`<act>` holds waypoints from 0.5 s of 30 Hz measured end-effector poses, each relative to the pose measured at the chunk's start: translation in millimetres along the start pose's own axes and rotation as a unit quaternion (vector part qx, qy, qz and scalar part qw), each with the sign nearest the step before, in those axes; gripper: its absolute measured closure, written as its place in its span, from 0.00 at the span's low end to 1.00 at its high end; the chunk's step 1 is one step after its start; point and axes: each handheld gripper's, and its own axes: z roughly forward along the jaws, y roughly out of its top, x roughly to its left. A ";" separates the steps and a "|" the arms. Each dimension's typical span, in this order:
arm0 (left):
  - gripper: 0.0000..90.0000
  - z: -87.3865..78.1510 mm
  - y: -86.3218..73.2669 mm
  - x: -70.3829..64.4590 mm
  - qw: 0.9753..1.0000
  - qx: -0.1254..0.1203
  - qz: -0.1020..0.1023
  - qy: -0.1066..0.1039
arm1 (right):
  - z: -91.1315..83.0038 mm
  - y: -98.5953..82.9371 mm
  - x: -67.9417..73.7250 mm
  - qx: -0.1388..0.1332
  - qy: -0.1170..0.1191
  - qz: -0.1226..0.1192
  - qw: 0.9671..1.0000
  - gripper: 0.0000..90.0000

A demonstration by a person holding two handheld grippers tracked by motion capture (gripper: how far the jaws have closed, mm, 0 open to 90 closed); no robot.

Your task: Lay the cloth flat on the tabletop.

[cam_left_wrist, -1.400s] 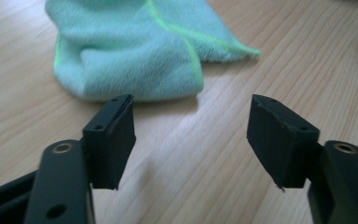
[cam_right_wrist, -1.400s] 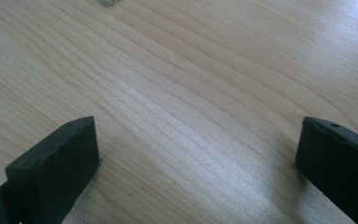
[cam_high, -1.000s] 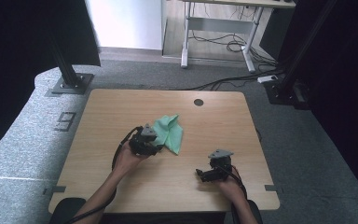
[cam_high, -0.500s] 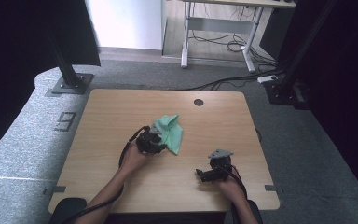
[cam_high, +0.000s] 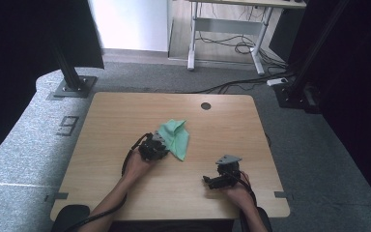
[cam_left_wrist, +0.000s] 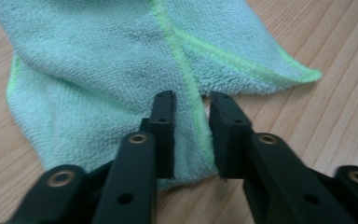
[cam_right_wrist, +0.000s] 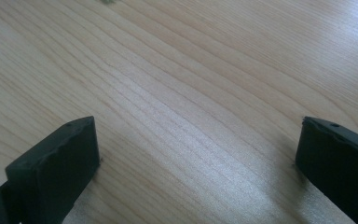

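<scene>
The left hand-held gripper (cam_left_wrist: 190,135) has its jaws drawn nearly together, with only a narrow gap between them, and the bright green hem of the green cloth (cam_left_wrist: 121,70) runs through this gap; I judge that it is pinching the folded edge, or is just about to close on it. Compared with one second ago, this hand-held gripper has moved a little toward the person and to the right along the near edge of the cloth, and the cloth now looks narrower and more folded, with a point toward the far side. This suggests that the folding or gathering of the cloth is in progress. The cloth lies near the middle of the tabletop (cam_high: 106,116), touching the left hand-held gripper. The right hand-held gripper (cam_right_wrist: 196,154) is wide open over bare wood, well apart from the cloth, and it has not changed its place near the front edge.
</scene>
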 end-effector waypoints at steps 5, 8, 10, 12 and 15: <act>0.92 -1.8 -5.4 4.5 1.000 -0.013 -0.016 -0.004 | -0.6 2.3 0.0 0.013 0.008 -0.006 1.000 0.00; 0.94 -2.6 -7.7 5.5 0.999 -0.018 -0.025 -0.010 | -0.8 3.7 0.0 0.017 0.009 -0.005 1.000 0.01; 0.95 -3.5 -9.1 5.4 0.999 -0.020 -0.027 -0.013 | -2.0 5.3 -0.6 0.017 0.009 -0.003 1.000 0.09; 0.95 -4.2 -10.6 4.4 0.999 -0.022 -0.027 -0.016 | -3.7 7.1 -1.5 0.015 0.013 0.001 1.000 0.17; 0.94 -5.5 -12.3 2.4 0.999 -0.022 -0.026 -0.019 | -4.2 10.7 -3.0 0.017 0.020 0.008 1.000 0.27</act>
